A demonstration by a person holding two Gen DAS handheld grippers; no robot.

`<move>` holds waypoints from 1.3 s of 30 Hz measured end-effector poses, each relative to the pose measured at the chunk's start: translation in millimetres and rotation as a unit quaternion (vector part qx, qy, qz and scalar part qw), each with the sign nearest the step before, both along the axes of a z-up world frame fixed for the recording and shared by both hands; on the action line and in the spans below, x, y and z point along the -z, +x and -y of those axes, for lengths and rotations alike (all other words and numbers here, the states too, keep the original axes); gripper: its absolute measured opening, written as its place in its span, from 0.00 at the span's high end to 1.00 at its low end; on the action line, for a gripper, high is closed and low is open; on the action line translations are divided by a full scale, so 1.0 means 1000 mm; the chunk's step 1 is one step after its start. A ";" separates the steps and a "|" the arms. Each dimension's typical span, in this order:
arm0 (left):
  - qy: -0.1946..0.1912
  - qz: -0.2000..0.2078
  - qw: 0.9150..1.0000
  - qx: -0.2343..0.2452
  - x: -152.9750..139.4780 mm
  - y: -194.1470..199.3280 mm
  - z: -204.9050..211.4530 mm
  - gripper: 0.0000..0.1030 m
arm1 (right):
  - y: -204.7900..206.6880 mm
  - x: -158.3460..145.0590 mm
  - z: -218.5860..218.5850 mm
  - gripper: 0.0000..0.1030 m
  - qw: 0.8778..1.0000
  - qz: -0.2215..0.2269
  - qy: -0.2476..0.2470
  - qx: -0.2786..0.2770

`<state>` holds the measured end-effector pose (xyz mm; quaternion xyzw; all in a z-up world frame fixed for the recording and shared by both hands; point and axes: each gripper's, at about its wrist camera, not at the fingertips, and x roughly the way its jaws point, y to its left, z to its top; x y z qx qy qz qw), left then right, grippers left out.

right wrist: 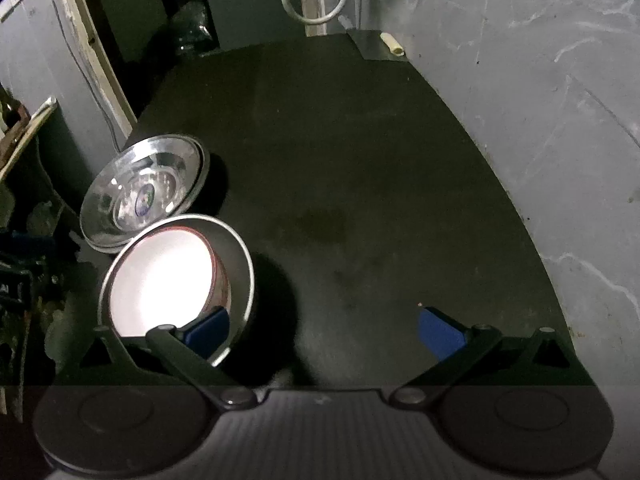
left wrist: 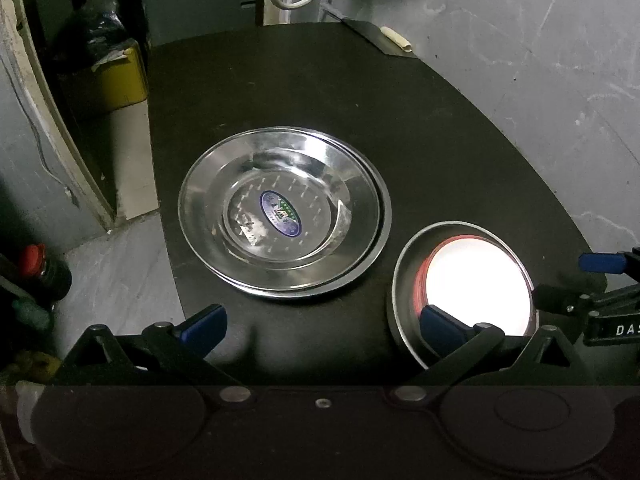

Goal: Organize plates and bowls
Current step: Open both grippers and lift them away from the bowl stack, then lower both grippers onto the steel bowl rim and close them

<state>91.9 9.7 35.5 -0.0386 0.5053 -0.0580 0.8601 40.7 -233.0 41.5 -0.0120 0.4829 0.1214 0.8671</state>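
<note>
- A stack of shiny round steel plates [left wrist: 280, 212], two rims showing and the upper one shifted a little off the lower, lies flat on the dark desk [left wrist: 440, 140] near its left edge; an oval blue-and-green sticker [left wrist: 280, 213] sits in the middle of the top plate.
- Just beside the stack, toward the near edge of the desk, stands a grey metal bowl [left wrist: 404, 280] with a white bowl with a red outer wall [left wrist: 476, 284] nested inside it; whether the metal bowl's rim touches the plates cannot be told.
- The left hand-held gripper [left wrist: 320, 320] hangs over the near edge with its blue-padded jaws spread wide and nothing between them; the right pad overlaps the bowls' near rim in the view.
- The right hand-held gripper [right wrist: 324, 330] has its jaws fully apart and grips nothing; its left pad lies over the metal bowl's near rim, its right pad over bare desk.
- A small cream tube [left wrist: 396, 39] lies at the far edge of the desk, against the grey wall.
</note>
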 end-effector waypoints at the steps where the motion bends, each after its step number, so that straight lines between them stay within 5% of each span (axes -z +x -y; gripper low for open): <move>1: 0.002 0.000 1.000 0.000 0.000 0.000 0.001 0.01 | 0.000 0.001 0.000 0.00 1.000 -0.002 -0.001 0.000; 32: 0.055 -0.038 0.997 0.045 0.013 0.004 0.024 0.02 | 0.004 0.010 -0.010 0.00 0.999 -0.010 -0.020 -0.026; 39: 0.033 -0.033 0.997 0.056 0.009 0.002 0.023 0.15 | 0.002 0.008 -0.010 0.09 0.999 -0.008 -0.013 -0.038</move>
